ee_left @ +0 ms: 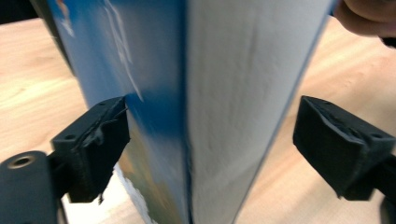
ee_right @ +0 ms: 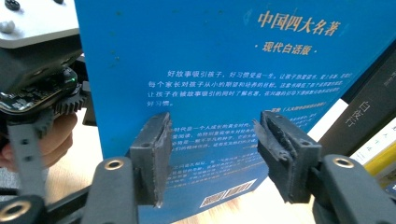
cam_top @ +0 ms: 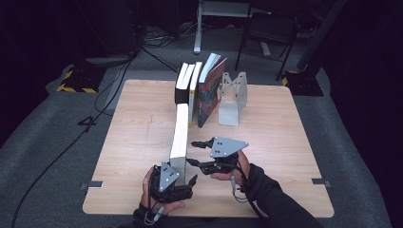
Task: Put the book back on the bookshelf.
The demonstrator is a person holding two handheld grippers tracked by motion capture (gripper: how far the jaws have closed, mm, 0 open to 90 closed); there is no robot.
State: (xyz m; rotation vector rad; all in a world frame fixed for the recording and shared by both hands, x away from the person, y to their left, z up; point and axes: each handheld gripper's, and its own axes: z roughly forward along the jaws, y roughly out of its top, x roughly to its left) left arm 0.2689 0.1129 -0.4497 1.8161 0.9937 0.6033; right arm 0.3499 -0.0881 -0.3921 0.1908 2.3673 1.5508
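Left gripper [ee_left: 212, 140] gapes around upright glossy blue book [ee_left: 154, 93]; right gripper [ee_right: 210, 154] open

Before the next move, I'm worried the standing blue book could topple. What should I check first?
1. Blue book upright on its edge on the table: ok.
2. Left gripper astride the book's near end: ok, jaws open, one pad clearly off the pages.
3. Right gripper facing the back cover, jaws open with nothing between them: ok.
4. Book secured by a grip: not ok, neither gripper clamps it.
5. Book's far end resting against the row of books: cannot tell.
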